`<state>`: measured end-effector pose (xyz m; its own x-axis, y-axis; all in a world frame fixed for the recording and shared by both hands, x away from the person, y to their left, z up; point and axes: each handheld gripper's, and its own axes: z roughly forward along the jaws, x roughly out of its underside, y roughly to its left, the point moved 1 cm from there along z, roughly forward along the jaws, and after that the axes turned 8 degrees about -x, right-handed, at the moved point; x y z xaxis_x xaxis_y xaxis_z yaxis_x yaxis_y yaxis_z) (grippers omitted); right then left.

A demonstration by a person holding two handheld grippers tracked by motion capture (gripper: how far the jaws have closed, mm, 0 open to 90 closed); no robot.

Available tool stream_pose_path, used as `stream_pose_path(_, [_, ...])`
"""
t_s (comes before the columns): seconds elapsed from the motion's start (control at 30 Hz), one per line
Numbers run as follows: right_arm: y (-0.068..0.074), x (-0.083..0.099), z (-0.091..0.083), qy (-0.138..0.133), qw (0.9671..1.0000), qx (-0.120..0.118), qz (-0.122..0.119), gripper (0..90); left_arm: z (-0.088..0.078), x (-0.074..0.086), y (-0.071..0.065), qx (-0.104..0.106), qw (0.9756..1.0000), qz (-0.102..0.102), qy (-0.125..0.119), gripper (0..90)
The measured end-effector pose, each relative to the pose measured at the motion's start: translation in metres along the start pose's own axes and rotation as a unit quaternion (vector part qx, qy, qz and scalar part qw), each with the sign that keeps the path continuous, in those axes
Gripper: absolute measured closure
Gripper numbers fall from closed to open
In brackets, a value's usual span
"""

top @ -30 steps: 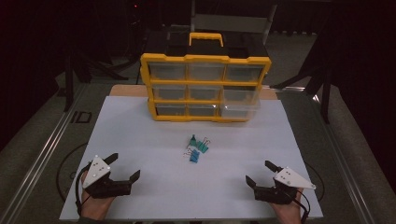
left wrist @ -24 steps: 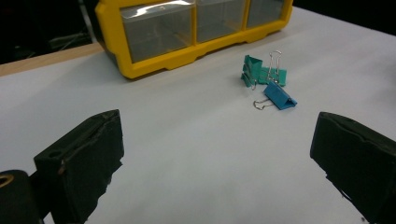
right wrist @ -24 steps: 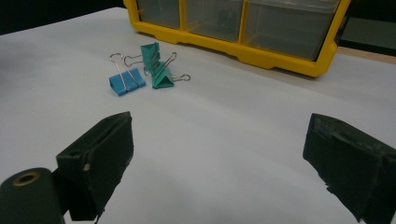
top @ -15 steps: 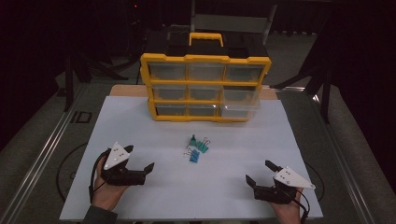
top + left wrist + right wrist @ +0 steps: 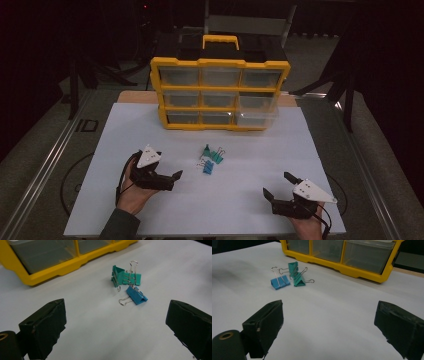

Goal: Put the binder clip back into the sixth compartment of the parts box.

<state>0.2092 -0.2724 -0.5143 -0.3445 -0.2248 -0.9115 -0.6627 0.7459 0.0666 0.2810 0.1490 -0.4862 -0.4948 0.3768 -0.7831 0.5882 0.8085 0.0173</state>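
Your left tool [image 5: 167, 177] hovers low over the white sheet [image 5: 150, 125] with its jaws spread wide and nothing between them, and the blue binder clip [image 5: 136, 296] lies just ahead, touching the teal binder clips [image 5: 125, 277] behind it. Your right tool [image 5: 281, 187] sits near the sheet's front edge, jaws likewise apart and unloaded, well apart from the clips. Bare sheet surrounds the clips on every side, and the yellow drawer organizer [image 5: 220, 92] stands at the far side of the bench.
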Motion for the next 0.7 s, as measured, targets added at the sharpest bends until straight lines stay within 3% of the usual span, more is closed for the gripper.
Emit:
stream_pose_path(0.33, [0.000, 0.000, 0.000, 0.002, 1.0000, 0.004, -0.003, 8.7, 0.023, -0.012, -0.015, 0.006, 0.9996, 0.019, 0.022, 6.6])
stream_pose_path(0.7, [0.001, 0.000, 0.001, 0.006, 0.9999, 0.003, -0.008, 8.8, 0.045, -0.023, -0.024, 0.012, 0.9988, 0.022, 0.042, 11.7])
